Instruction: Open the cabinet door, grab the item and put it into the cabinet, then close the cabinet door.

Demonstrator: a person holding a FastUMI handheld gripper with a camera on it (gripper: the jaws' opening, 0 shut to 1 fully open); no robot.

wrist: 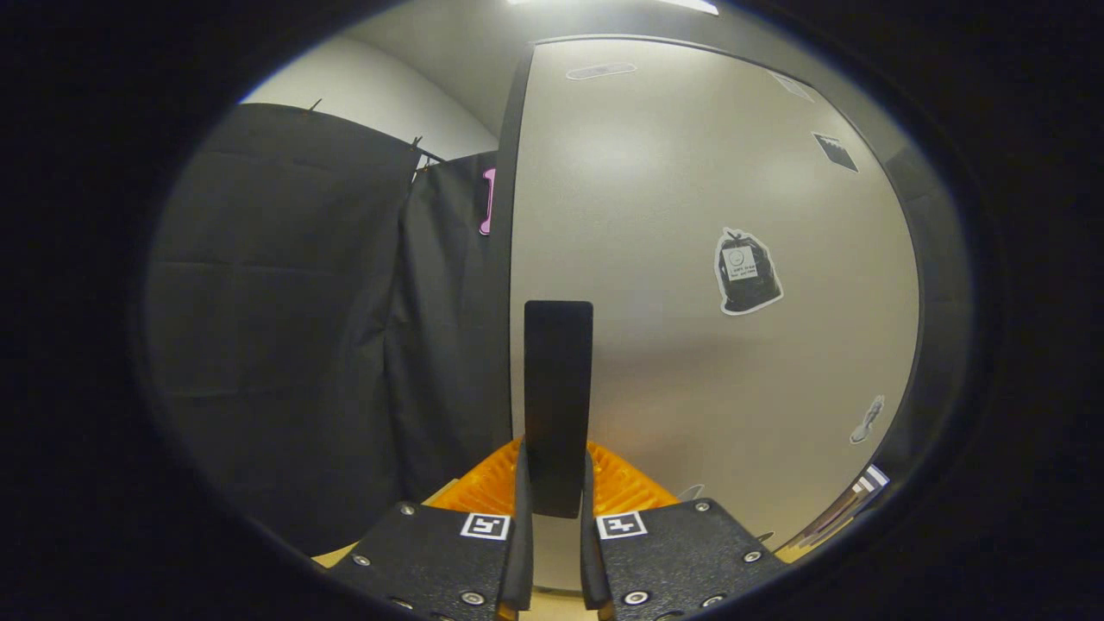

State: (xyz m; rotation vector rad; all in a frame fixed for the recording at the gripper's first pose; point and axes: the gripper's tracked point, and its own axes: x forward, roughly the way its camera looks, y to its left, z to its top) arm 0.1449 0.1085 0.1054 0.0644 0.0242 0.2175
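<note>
A pale grey cabinet door (690, 198) with a dark frame stands right in front of me. A flat black upright handle (558, 379) sits near the door's left edge. My gripper (556, 483) is shut on the lower end of this handle, one finger pressing on each side. The handle's upper part rises beyond the fingers. I cannot tell whether the door stands ajar or flush with the cabinet.
The black cloth wall (302, 302) hangs to the left of the door's edge. Stickers mark the door: a black bag shape (747, 272) to the right of the handle and a small one (867, 420) lower right. A wooden surface edge (819, 526) lies below.
</note>
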